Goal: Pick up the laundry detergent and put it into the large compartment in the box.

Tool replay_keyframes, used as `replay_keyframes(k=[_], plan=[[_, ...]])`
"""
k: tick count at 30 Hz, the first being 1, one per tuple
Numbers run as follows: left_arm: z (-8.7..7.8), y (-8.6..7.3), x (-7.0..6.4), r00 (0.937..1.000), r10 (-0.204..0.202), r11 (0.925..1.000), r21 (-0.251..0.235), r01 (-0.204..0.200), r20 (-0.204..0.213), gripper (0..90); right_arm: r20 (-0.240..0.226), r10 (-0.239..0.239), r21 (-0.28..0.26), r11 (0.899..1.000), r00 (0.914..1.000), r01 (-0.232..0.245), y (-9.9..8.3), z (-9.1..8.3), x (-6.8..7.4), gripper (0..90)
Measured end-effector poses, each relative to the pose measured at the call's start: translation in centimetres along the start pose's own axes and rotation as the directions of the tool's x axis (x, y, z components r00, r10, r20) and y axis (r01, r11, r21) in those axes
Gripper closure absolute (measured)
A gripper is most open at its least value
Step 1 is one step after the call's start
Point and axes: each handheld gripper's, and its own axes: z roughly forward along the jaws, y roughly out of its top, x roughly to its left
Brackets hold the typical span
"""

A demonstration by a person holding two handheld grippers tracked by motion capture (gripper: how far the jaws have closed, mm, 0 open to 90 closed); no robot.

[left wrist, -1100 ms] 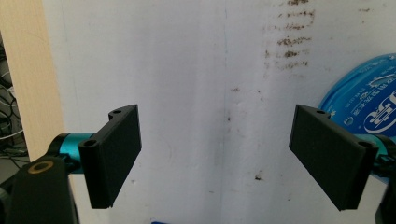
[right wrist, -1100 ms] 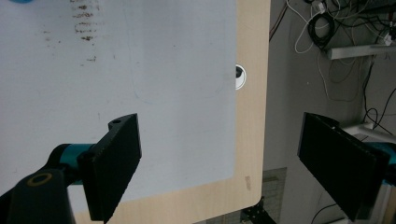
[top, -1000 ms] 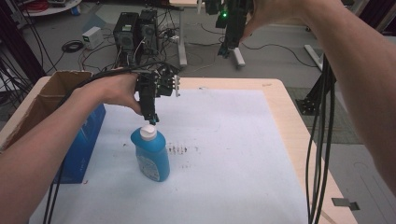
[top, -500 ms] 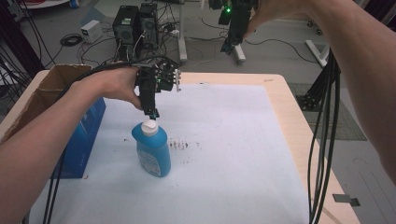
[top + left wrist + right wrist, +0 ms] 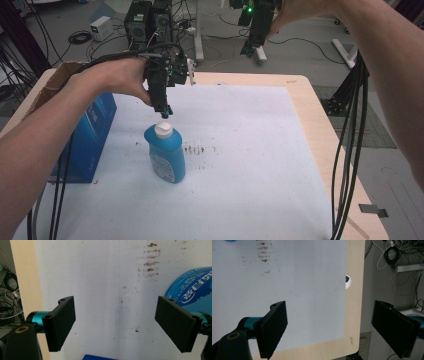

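White sheeting covers the wooden desk (image 5: 310, 115), with a patch of dark smudges (image 5: 199, 149) near its middle, and beyond the far edge the floor carries black equipment boxes (image 5: 150, 20) and loose cables. Standing upright on the sheet, at about 9 o'clock from the desk's centre, is a blue bottle (image 5: 166, 156) with a white cap (image 5: 163, 130) and a pale label on its front. Just beside it at 9 o'clock sits a blue box (image 5: 86, 142), and an open cardboard carton (image 5: 57, 80) rests farther back at 11 o'clock. The left tongs (image 5: 165, 111) point straight down, hanging just above the white cap and slightly toward 12 o'clock of it, not touching it. In the left gripper view the left tongs (image 5: 116, 322) stand wide apart with nothing between the jaws (the bottle's blue shoulder shows behind the right-hand jaw, and the smudges lie farther up the sheet). The right tongs (image 5: 248, 49) are held high at 1 o'clock, well apart from the bottle, above the floor past the desk's far edge. In the right gripper view the right tongs (image 5: 329, 327) also gape wide and empty, looking down on the sheet's corner and the bare wooden rim of the desk.
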Motion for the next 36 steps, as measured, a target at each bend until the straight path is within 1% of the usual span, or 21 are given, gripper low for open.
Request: replay_keyframes(k=[4, 8, 12, 15, 19, 22, 24, 26, 30, 33, 36], plan=[[-0.7, -0.5, -0.1, 0.9999, -0.009, 1.0000, -0.002, 0.009, -0.008, 16.9, -0.006, 0.004, -0.003, 1.000, 1.0000, -0.004, 0.0, 0.4, 0.2, 12.8], [-1.7, -0.5, -0.5, 0.9998, 0.003, 0.9998, -0.019, -0.003, -0.019, 17.0, -0.008, 0.002, -0.005, 1.000, 1.0000, -0.002, 0.0, 0.6, 0.3, 12.8], [-3.1, -0.6, -0.8, 0.9989, 0.011, 0.9993, -0.036, -0.012, -0.046, 17.0, -0.006, 0.001, -0.001, 1.000, 1.0000, -0.001, 0.1, 0.7, 0.4, 12.8], [-4.0, -0.5, -1.2, 0.9982, 0.023, 0.9992, -0.031, -0.025, -0.056, 17.0, -0.003, 0.005, -0.002, 1.000, 1.0000, -0.005, 0.1, 0.6, 0.5, 12.8], [-4.9, -0.7, -1.6, 0.9984, 0.043, 0.9977, -0.051, -0.045, -0.037, 17.0, -0.003, 0.007, 0.002, 1.000, 1.0000, -0.007, 0.0, 0.6, 0.5, 12.8], [-5.4, -0.9, -1.9, 0.9976, 0.066, 0.9957, -0.064, -0.067, -0.021, 17.1, -0.004, 0.005, 0.002, 1.000, 1.0000, -0.005, -0.1, 0.6, 0.5, 12.8], [-5.6, -1.0, -2.1, 0.9978, 0.066, 0.9953, -0.070, -0.067, -0.009, 17.1, -0.004, 0.007, 0.002, 1.000, 1.0000, -0.007, -0.1, 0.6, 0.6, 12.8], [-5.8, -1.1, -2.2, 0.9974, 0.073, 0.9953, -0.063, -0.073, -0.001, 17.1, -0.003, 0.010, 0.002, 1.000, 0.9999, -0.010, -0.2, 0.6, 0.6, 12.8], [-6.2, -1.4, -2.4, 0.9972, 0.074, 0.9950, -0.068, -0.073, 0.011, 17.1, -0.003, 0.008, 0.005, 1.000, 1.0000, -0.008, -0.2, 0.7, 0.6, 12.8], [-6.4, -1.5, -2.8, 0.9953, 0.095, 0.9932, -0.069, -0.094, 0.018, 17.1, -0.003, 0.009, 0.005, 1.000, 1.0000, -0.009, -0.2, 0.7, 0.6, 12.8], [-6.6, -1.3, -3.4, 0.9923, 0.123, 0.9898, -0.074, -0.121, 0.016, 17.1, -0.002, 0.009, 0.010, 1.000, 1.0000, -0.009, -0.2, 0.8, 0.6, 12.8]])
